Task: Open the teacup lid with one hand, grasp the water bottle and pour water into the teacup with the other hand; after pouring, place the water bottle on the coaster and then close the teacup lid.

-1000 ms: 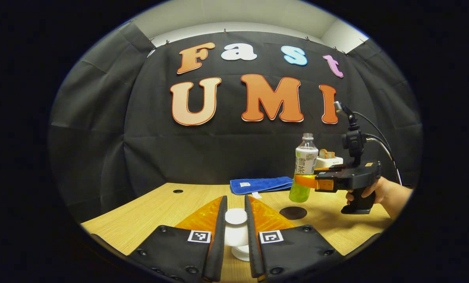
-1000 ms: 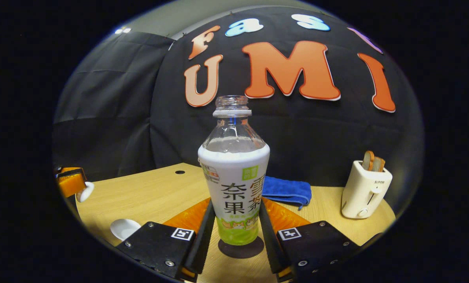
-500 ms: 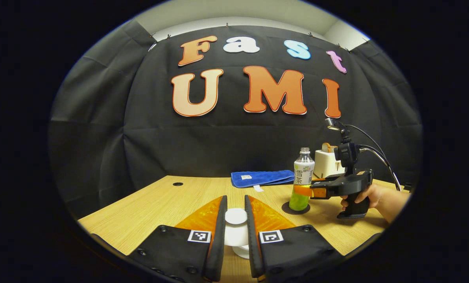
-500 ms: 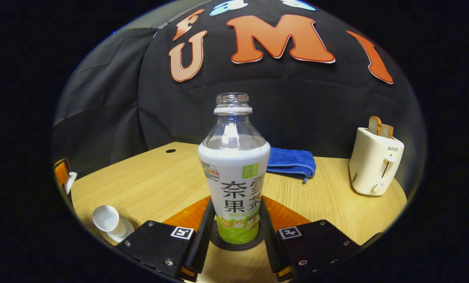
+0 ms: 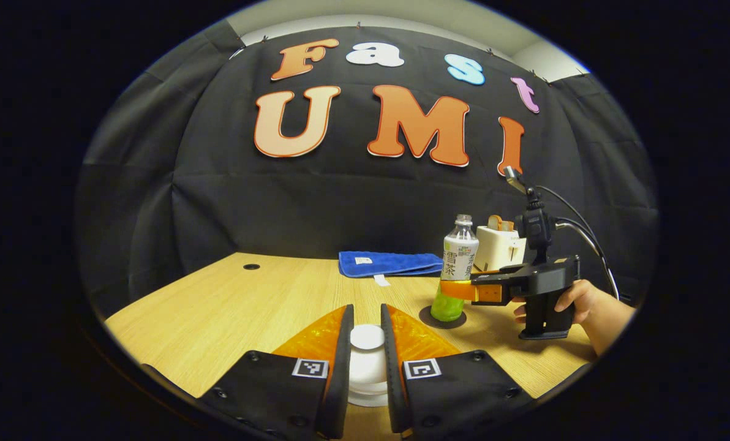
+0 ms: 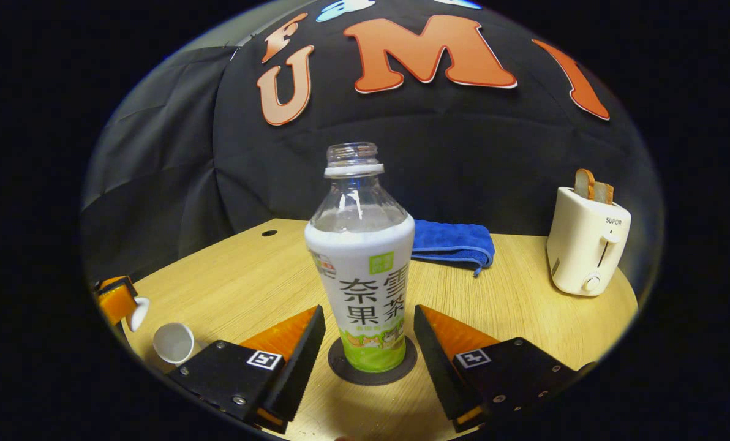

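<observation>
Between the pinching jaws of the left gripper sits the teacup lid, clamped on both sides. The right gripper has its jaws spread, apart from the water bottle standing upright between them on the coaster. Off to that gripper's left the teacup sits open. Back the right gripper straight out, then lower the lid squarely onto the cup.

Even overhead light, sharp focus. Soft shadows lie beneath the pale wooden tabletop's objects; fisheye bending curves the frame edges, dimmer toward the rim.
</observation>
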`<state>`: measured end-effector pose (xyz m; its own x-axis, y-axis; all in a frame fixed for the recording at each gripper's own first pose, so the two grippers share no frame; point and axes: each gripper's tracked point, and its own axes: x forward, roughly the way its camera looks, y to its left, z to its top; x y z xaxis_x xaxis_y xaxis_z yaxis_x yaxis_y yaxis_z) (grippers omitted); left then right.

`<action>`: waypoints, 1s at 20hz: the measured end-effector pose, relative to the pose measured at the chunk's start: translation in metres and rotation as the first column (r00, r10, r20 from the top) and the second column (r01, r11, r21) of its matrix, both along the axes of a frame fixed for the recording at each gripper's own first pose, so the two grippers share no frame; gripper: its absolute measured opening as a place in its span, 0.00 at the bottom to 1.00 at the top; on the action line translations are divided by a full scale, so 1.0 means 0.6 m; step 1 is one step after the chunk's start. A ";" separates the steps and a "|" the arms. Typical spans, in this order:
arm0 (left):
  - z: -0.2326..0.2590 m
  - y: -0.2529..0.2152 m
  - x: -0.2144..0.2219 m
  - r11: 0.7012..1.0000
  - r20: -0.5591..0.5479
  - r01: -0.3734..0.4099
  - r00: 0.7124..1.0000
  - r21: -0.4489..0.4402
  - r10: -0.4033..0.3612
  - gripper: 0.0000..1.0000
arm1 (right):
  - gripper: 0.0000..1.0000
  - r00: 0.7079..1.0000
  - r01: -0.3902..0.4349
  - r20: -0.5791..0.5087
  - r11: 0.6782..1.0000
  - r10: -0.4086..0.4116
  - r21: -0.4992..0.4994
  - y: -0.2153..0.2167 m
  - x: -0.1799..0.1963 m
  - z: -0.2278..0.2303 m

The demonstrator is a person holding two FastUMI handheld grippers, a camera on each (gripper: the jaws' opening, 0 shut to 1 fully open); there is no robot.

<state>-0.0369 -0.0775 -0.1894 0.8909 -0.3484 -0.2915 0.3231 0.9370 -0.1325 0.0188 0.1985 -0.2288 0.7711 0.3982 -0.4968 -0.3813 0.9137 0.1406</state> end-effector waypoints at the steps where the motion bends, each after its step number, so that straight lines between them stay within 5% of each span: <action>1: -0.011 -0.003 0.002 1.000 -0.014 0.003 1.000 0.007 -0.003 0.30 | 0.92 1.000 -0.003 0.011 1.000 0.003 -0.009 -0.004 -0.001 0.003; 15: -0.079 -0.023 -0.001 0.994 -0.082 0.031 0.996 0.109 -0.023 0.31 | 0.96 0.994 0.017 0.103 0.998 -0.023 0.058 -0.055 -0.085 0.101; 17: -0.074 -0.019 -0.001 0.993 -0.070 0.030 0.997 0.117 -0.022 0.35 | 0.96 0.992 0.038 0.117 0.998 -0.044 0.053 -0.068 -0.095 0.112; 20: -0.048 -0.011 0.001 0.992 -0.025 0.023 0.999 0.123 -0.020 0.63 | 0.96 0.988 0.069 0.136 0.995 -0.079 0.075 -0.078 -0.116 0.126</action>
